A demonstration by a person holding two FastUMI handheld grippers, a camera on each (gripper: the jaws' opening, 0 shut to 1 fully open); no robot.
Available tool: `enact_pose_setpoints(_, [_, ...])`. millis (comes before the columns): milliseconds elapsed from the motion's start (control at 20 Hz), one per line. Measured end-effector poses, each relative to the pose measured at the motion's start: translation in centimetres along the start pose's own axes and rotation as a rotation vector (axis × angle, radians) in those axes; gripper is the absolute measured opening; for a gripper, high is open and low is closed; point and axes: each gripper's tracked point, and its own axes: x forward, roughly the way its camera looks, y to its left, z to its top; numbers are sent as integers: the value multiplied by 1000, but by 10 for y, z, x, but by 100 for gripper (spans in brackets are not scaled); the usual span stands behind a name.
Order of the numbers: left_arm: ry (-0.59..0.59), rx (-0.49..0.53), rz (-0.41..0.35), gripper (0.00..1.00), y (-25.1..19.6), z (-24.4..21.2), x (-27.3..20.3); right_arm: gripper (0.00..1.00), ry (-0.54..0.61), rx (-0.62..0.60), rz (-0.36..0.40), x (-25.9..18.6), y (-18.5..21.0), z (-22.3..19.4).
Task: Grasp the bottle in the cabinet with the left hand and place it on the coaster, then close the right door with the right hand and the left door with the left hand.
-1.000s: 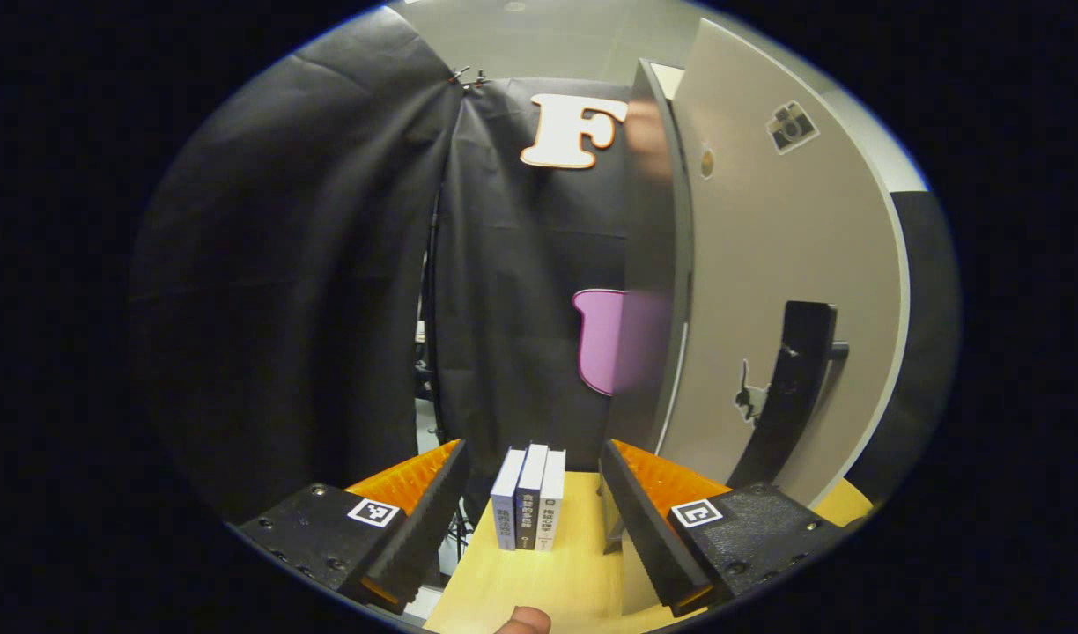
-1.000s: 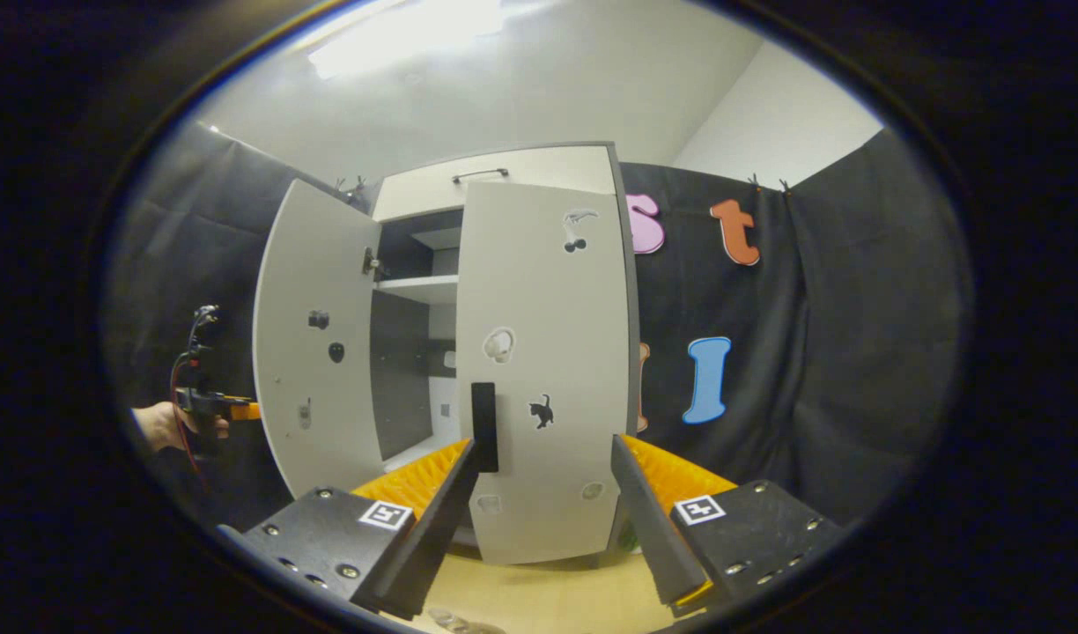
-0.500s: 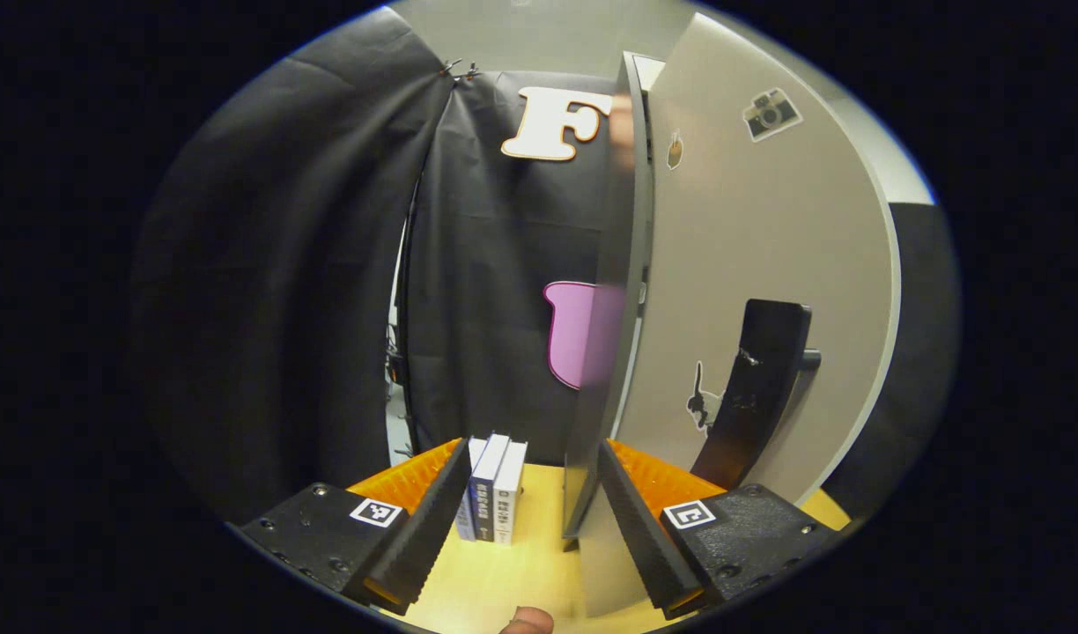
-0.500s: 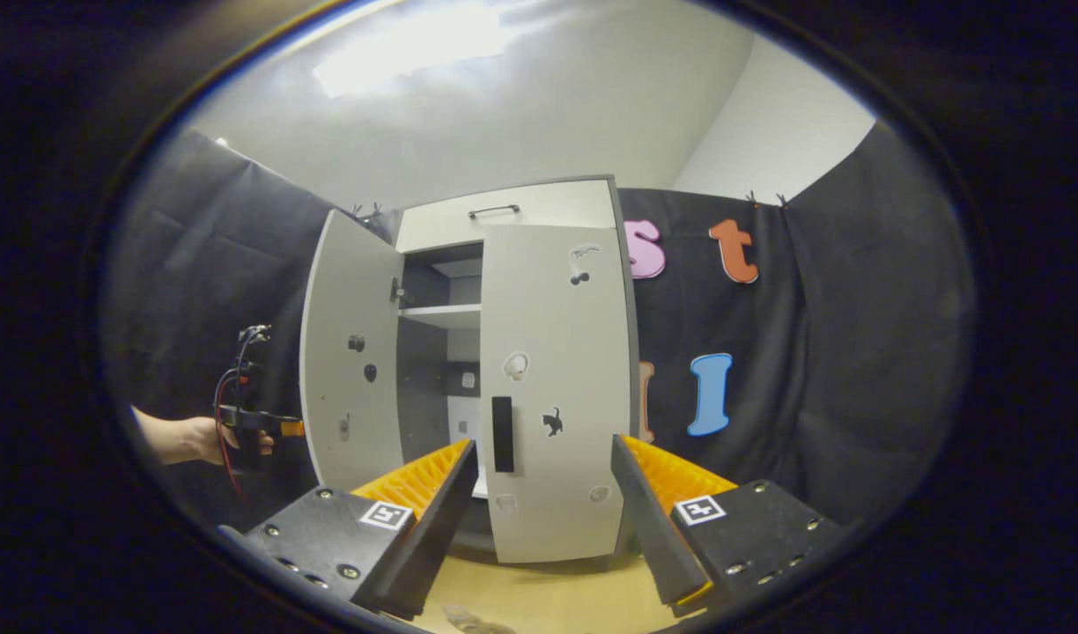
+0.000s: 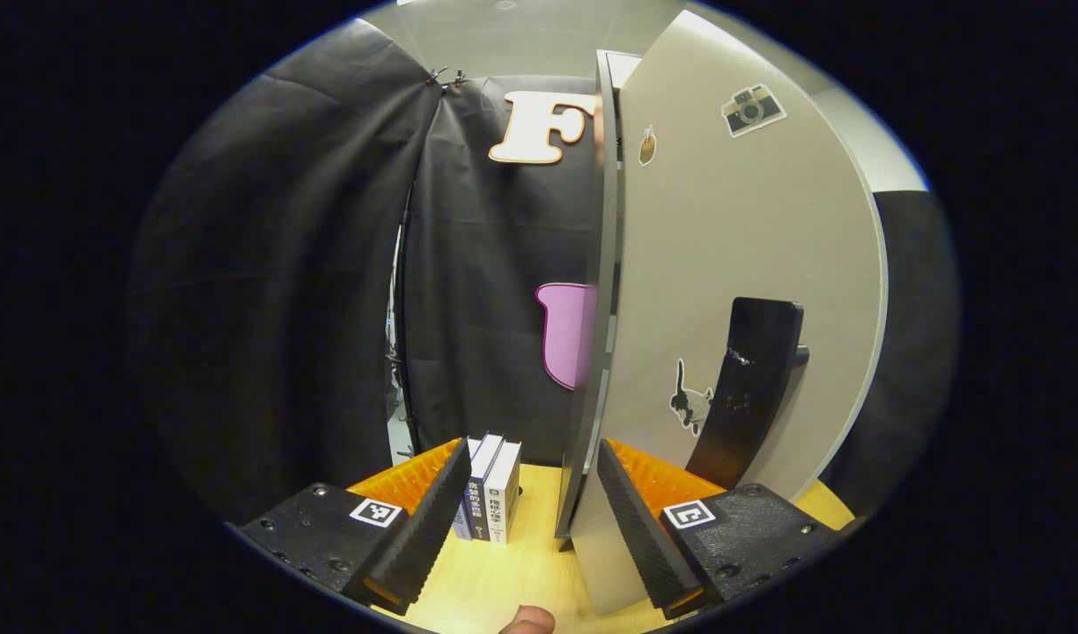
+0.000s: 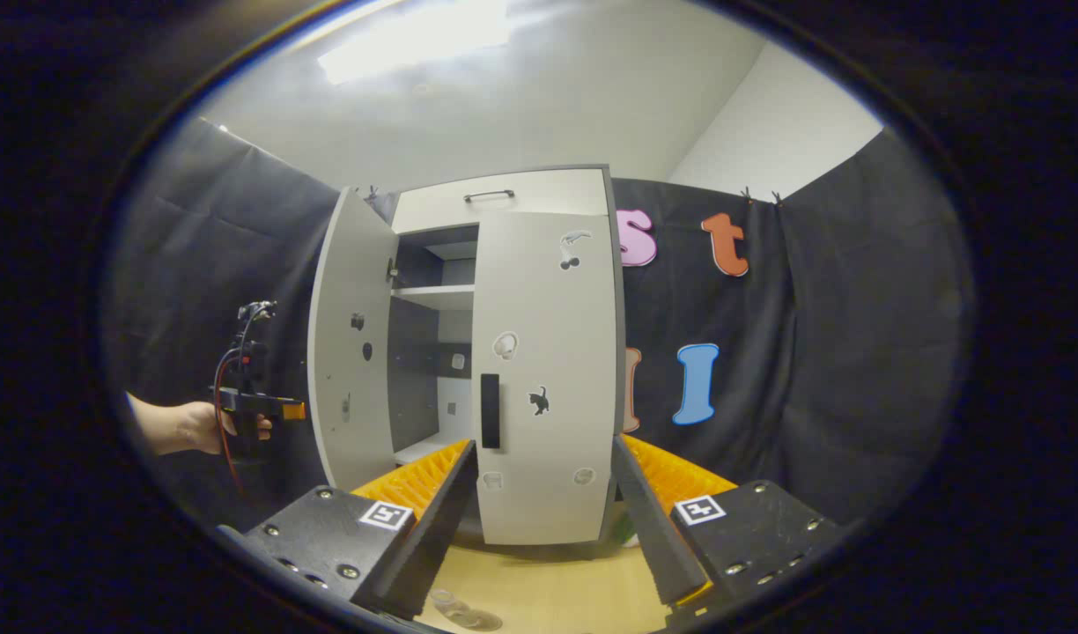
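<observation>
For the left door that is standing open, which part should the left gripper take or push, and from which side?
Push the left door on its outer face near the black handle, at the free edge far from the hinge. The left gripper is open and already on that outer side, probably well placed.

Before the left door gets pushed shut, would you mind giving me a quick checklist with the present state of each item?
1. Right door closed: ok, it looks shut.
2. Left door closed: not ok, it stands open.
3. Left tongs open and empty: ok.
4. Left tongs at the left door's edge: ok, the edge sits between the fingers.
5. Right tongs clear of the cabinet: ok, open and held back.
6. Bottle on coaster: cannot tell.
</observation>
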Motion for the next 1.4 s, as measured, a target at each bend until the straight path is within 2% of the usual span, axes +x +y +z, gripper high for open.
enact_pose_setpoints(50, [4, -21, -9, 92, -3, -3, 0, 89, -3, -5, 3, -1, 1, 1])
enact_pose_setpoints(100, [10, -40, -19, 87, -9, -5, 1, 89, -2, -6, 8, -1, 2, 1])
enact_pose_setpoints(150, [12, -49, -27, 87, -14, -6, 1, 89, 0, -3, 11, 0, 4, -1])
enact_pose_setpoints(200, [18, -62, -22, 92, -18, -7, 1, 89, 4, 1, 8, 2, 4, -2])
enact_pose_setpoints(250, [31, -70, -18, 92, -23, -9, 0, 93, 7, 2, 4, 3, 2, -3])
enact_pose_setpoints(350, [7, -90, -43, 92, -39, 0, -1, 93, -2, -2, -28, 6, -7, 0])
enact_pose_setpoints(400, [-8, -105, -62, 93, -48, 6, 1, 89, -3, 2, -42, 8, -12, 0])
enact_pose_setpoints(500, [-9, -119, -79, 92, -57, 8, 3, 93, 2, 18, -57, 13, -17, -2])
enact_pose_setpoints(750, [-12, -89, -99, 93, -75, 10, 12, 93, 11, 28, -74, 25, -26, -2])
enact_pose_setpoints(800, [-9, -79, -102, 93, -80, 8, 14, 89, 10, 28, -73, 28, -26, -2])
enact_pose_setpoints(900, [-24, -44, -100, 92, -91, 9, 16, 93, 13, 20, -74, 35, -27, -4])
enact_pose_setpoints(950, [-28, -23, -116, 87, -99, 9, 16, 89, 15, 9, -76, 38, -28, -5])
enact_pose_setpoints(1000, [-25, -6, -138, 92, -109, 7, 17, 89, 17, 0, -73, 42, -28, -6])
enact_pose_setpoints(1050, [-29, 6, -161, 87, -122, 6, 17, 89, 19, -5, -70, 45, -27, -7])
enact_pose_setpoints(1150, [-22, 13, -176, 89, -144, 1, 19, 89, 22, -6, -73, 50, -28, -9])
enact_pose_setpoints(1200, [-11, 12, -178, 95, -150, -3, 19, 93, 24, -3, -79, 51, -30, -9])
enact_pose_setpoints(1350, [-11, 6, -180, 96, -162, -3, 14, 93, 17, -6, -77, 47, -32, -5])
enact_pose_setpoints(1400, [-12, 5, -180, 96, -165, -2, 9, 89, 20, -7, -73, 43, -33, -5])
